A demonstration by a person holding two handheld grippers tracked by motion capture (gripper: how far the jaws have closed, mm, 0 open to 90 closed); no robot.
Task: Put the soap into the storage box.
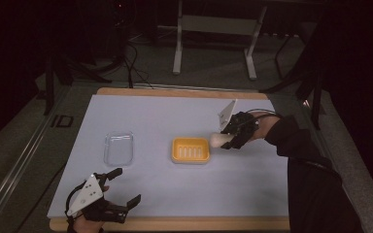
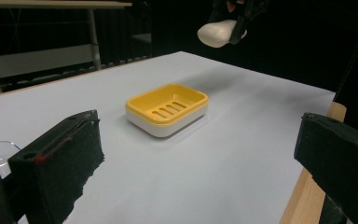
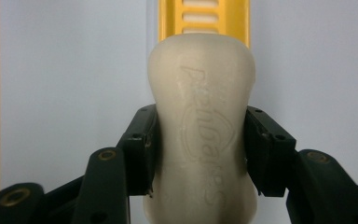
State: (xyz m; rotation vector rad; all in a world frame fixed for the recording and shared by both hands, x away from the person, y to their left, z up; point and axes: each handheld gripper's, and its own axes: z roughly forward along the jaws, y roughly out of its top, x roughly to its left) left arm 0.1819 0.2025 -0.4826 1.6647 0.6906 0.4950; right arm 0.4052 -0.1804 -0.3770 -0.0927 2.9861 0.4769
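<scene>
Right claw [image 3: 200, 154] clenched on soap bar [image 3: 200, 126], bar's end above yellow soap dish [image 1: 190, 150].

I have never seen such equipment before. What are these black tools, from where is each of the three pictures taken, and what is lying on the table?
A person holds a hand-operated two-jaw gripper in each hand; there is no robot arm. One picture looks down from above the table. The other two come from cameras riding on each gripper. On the pale table lie a yellow soap dish and a clear lid. The right gripper is clamped on a cream bar of soap, held in the air just right of the dish. The left gripper rests near the table's front edge, jaws wide open, holding nothing.
</scene>
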